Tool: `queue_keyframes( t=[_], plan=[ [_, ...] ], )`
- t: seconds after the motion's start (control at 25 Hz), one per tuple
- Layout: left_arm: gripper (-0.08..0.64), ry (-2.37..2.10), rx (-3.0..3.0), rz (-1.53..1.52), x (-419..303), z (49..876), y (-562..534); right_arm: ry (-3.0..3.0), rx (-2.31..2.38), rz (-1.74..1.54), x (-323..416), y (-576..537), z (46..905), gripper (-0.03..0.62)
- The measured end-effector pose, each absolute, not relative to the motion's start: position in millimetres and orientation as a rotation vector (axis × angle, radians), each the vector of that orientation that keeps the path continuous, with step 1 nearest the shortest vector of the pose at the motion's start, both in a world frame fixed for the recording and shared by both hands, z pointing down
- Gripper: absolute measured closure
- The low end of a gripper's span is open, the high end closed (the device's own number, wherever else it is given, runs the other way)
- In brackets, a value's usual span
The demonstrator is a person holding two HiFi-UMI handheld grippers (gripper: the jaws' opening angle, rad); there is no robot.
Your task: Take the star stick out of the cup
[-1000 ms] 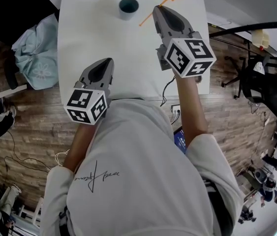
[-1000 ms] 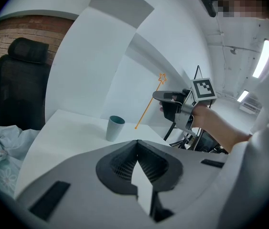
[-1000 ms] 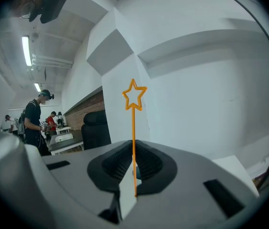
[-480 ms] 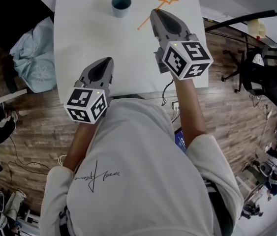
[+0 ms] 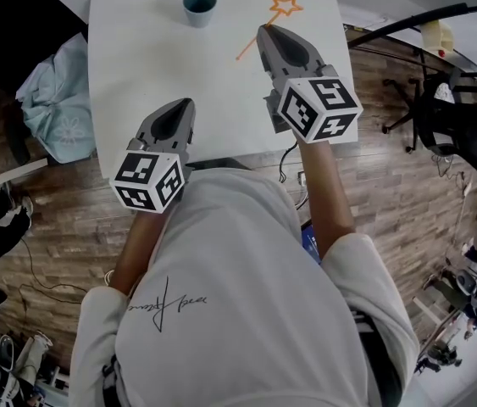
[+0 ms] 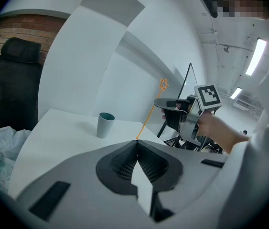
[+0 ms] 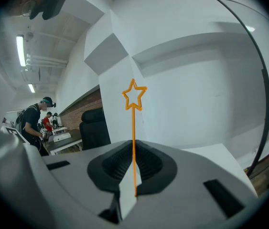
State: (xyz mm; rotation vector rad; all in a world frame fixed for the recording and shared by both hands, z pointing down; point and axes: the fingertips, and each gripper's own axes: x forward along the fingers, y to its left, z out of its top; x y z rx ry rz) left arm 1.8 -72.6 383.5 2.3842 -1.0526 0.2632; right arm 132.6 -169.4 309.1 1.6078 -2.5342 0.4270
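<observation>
Table (image 5: 136,75), white and wide, is filling the far part of the head view, and a person's arms are reaching over its near edge. The left gripper (image 5: 185,104) is hovering over the near left of the table, its jaws pressed together with nothing between them. The right gripper (image 5: 263,30) is reaching farther out on the right. Its jaws are pinching the star stick (image 7: 134,132) partway along the thin orange stem and holding it in the air. The star end is pointing far and right, and the plain end is trailing near and left.

The cup (image 5: 199,7), small and blue-grey, is standing upright near the far edge, left of the stick and apart from it. The stick is clear of the cup, so the removal appears done.

The stick is looking very light, thin and probably springy, so it is likely to bend or swivel in a loose grip. The straight stem seems the best place to hold it, since the open star outline looks more fragile. A firm but gentle pinch is probably suiting it.
</observation>
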Motion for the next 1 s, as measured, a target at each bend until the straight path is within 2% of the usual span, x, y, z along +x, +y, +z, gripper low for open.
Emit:
queue_keyframes(
  t=[1.0],
  plan=[
    [0.552,-1.008,2.393,0.266,11,390,-58,-2.435,1.599,0.576,142,-115,360,0.568]
  ],
)
